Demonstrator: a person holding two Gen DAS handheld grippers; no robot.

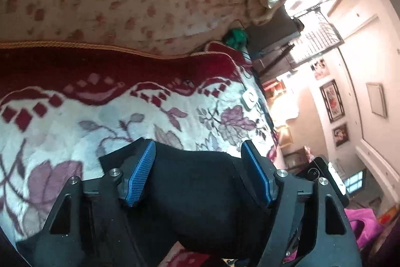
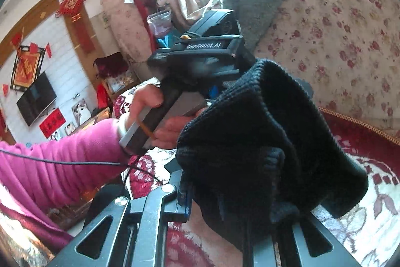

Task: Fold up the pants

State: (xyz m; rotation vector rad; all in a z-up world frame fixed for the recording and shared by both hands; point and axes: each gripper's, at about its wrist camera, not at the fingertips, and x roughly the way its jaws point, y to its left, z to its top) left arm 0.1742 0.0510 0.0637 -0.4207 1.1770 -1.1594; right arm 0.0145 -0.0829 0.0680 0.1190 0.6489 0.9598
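both grippers at black pants

A home living room: a floral blanket, a wall TV, framed pictures, red decorations.

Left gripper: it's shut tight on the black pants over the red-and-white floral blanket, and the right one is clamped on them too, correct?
Not quite. The left gripper is open: in the left wrist view its blue pads stand apart, with the black pants lying loose between them. The rest holds: the floral blanket lies beneath, and the right gripper is clamped on the pants.
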